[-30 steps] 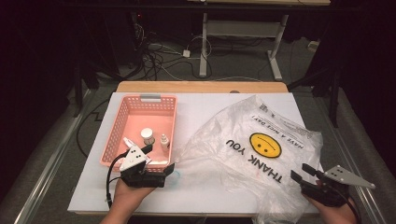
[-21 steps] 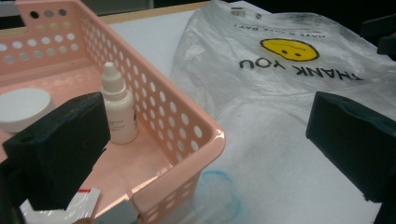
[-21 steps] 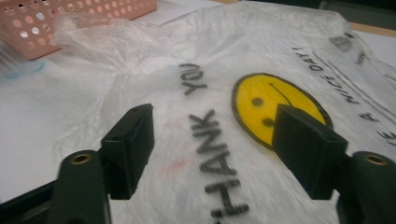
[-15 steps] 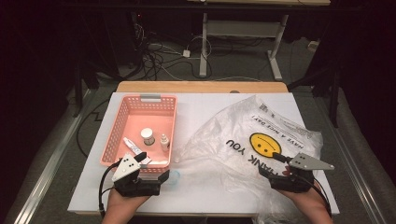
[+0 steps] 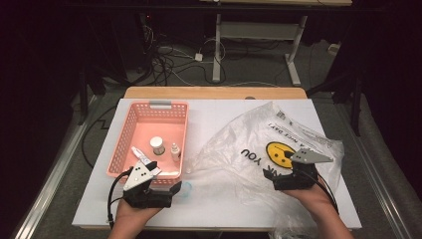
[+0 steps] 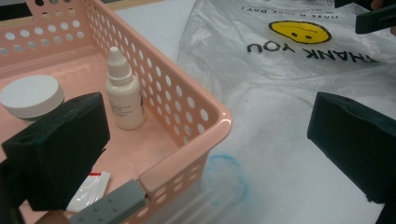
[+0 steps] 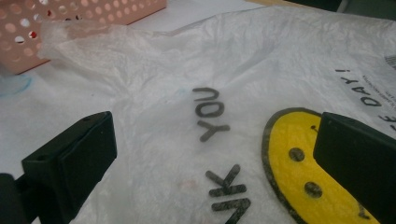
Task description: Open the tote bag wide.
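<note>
Left claw (image 5: pixel 175 188) is held low at the near edge of the white table (image 5: pixel 219 114), jaws spread wide with nothing between them; in the left gripper view (image 6: pixel 205 140) the near right corner of the pink basket (image 6: pixel 187 116) sits between the jaws, one jaw over the basket interior, the other over the plastic bag (image 6: pixel 289 79). A faint blue ring mark (image 6: pixel 226 179) is seen on the table just beside that basket corner. Right claw (image 5: pixel 272 175) is held over the near right part of the table, above the bag; jaws released, wide apart, nothing gripped. In the right gripper view (image 7: pixel 210 154) the jaws frame the printed "THANK YOU" lettering (image 7: pixel 212 116) and yellow smiley face (image 7: pixel 299 172).

The clear crumpled bag (image 5: pixel 268 149) is spread flat across the table's right half, its left edge just beside the basket (image 5: pixel 149 139). In the basket: a small sachet (image 6: pixel 88 189) at the near end, a white dropper bottle (image 6: pixel 123 91) standing upright, a white-lidded jar (image 6: pixel 31 95) near it. Grey tab (image 6: pixel 109 205) is seen on the basket's near rim.

Beyond the table: a wooden strip (image 5: pixel 214 92) at the far edge, cables (image 5: pixel 174 59) on the floor, table legs (image 5: pixel 217 50).
</note>
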